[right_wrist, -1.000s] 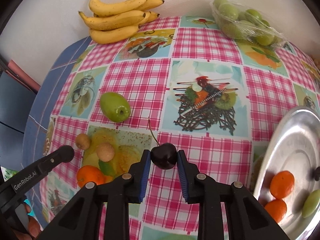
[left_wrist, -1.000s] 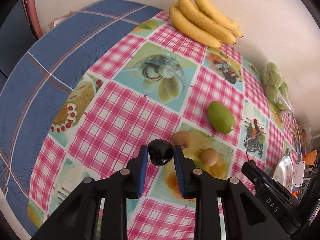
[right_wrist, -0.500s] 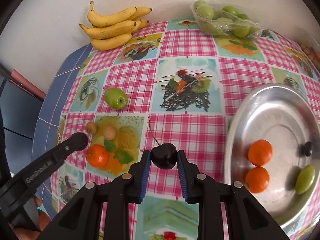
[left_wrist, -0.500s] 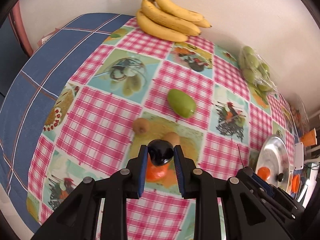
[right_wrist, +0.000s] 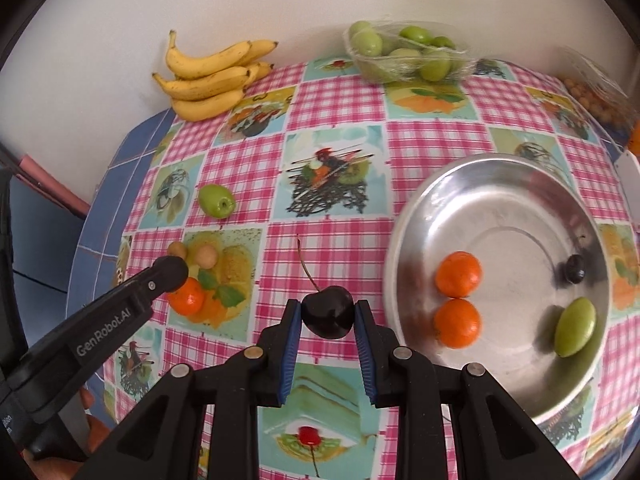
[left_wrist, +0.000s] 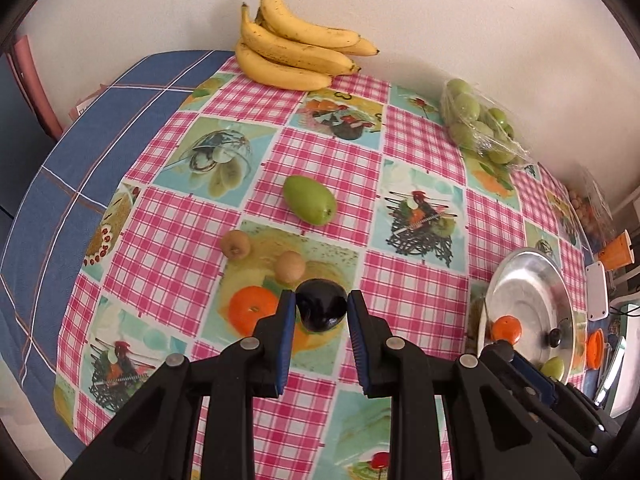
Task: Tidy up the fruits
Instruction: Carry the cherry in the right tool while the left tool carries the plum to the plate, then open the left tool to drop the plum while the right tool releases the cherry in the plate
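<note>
On the desk (right_wrist: 336,112), left to right, we record: bananas (right_wrist: 212,76); green fruit (right_wrist: 216,201); two small brown fruits (left_wrist: 236,244); orange (right_wrist: 187,298). Our left gripper (left_wrist: 322,314) has its jaws clamped on a dark plum (left_wrist: 322,311); our right gripper (right_wrist: 327,318) grips a stemmed cherry (right_wrist: 328,317), just left of the steel plate (right_wrist: 500,184).

Landmark: plate (right_wrist: 472,184). In it: two oranges (right_wrist: 458,274) at its left side, one behind the other, a cherry (right_wrist: 574,268) right, a plum (right_wrist: 575,326) front-right. Bag (right_wrist: 408,56) lies behind the plate, by the wall. Bananas (right_wrist: 212,76) sit far back-left of it. Left of the plate, on the cloth (right_wrist: 340,116): loose plum (right_wrist: 216,200), two longans (right_wrist: 208,257), an orange (right_wrist: 188,298).
</note>
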The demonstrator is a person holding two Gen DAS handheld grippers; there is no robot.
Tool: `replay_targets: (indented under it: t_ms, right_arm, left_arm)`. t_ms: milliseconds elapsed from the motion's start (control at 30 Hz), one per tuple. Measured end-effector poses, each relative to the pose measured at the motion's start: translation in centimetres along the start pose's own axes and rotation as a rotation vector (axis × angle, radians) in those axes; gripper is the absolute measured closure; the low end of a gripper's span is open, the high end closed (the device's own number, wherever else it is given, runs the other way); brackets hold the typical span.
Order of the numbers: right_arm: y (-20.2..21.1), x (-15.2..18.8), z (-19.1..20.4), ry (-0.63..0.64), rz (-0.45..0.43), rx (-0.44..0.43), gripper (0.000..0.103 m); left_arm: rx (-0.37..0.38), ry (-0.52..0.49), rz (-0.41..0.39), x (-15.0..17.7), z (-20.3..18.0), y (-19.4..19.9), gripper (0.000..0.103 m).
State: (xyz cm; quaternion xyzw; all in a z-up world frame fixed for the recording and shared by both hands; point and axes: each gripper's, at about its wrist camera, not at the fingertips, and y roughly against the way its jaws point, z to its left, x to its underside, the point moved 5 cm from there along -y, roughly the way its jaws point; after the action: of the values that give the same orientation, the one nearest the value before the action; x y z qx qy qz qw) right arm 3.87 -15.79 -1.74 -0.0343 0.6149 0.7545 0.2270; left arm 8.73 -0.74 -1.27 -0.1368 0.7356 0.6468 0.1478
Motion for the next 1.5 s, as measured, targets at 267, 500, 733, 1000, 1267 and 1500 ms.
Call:
replay_targets:
  t_ms: [267, 500, 733, 1000, 1267, 1500]
  right_arm:
    - [1.4, -0.7, -3.6, -0.081, -0.026, 0.02, 0.074]
    - [1.9, -1.1, -7.7, -0.175, -0.03, 0.051, 0.074]
    - [2.5, -1.0, -12.2, -0.295, -0.039, 0.087, 0.074]
    - [3.4, -0.7, -15.4, -0.375, -0.056, 0.12, 0.074]
    - [4.3, -0.3, -18.1, -0.441, -0.073, 0.14, 0.074]
    - [3.8, -0.1, -18.5, -0.452, -0.056, 0.122, 0.074]
  left_arm:
    - [-0.006, -0.06, -0.022, 0.2, -2.4, 0.4, 0.076]
    - [0.023, -0.149, -0.012, 1.1, -6.0, 0.3, 0.076]
    - [0.054, -0.266, -0.014, 2.3, -10.1, 0.6, 0.076]
    - [0.141, -0.33, 0.011, 3.7, -13.7, 0.6, 0.076]
    - [0.228, -0.426, 0.031, 5.4, -18.1, 0.8, 0.076]
    - [0.252, -0.465, 0.039, 5.8, -20.1, 0.0, 0.076]
